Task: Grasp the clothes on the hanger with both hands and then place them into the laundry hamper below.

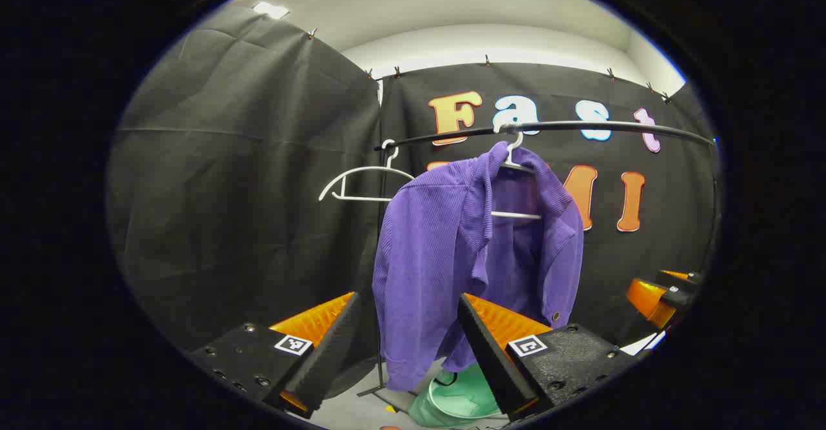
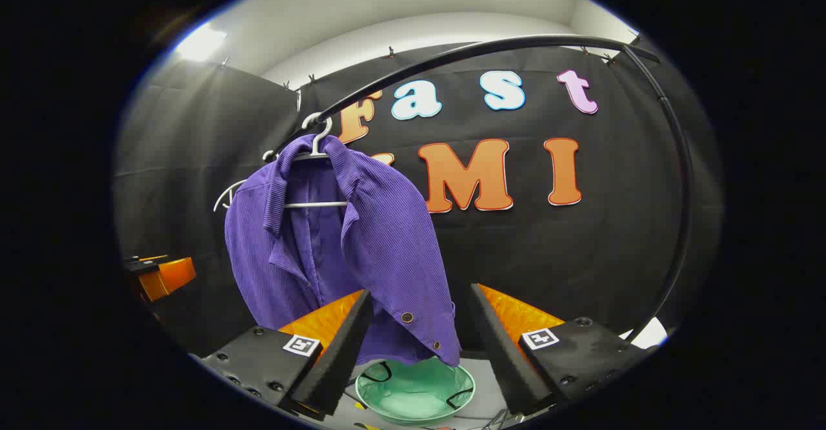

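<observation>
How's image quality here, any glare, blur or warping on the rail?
Left gripper view: sharp, ceiling light blown out, rail bows slightly. Right gripper view: bigger glare patch upper left, rail warps into a strong arc; purple jacket evenly lit, its ribbing crisp, green hamper readable.

Purple jacket [image 1: 452,249] on hanger [image 1: 516,159], above green hamper [image 2: 415,391]

Dim booth, ceiling light [image 2: 200,42] glaring overhead; sharp focus, strong fisheye bending at edges.
</observation>
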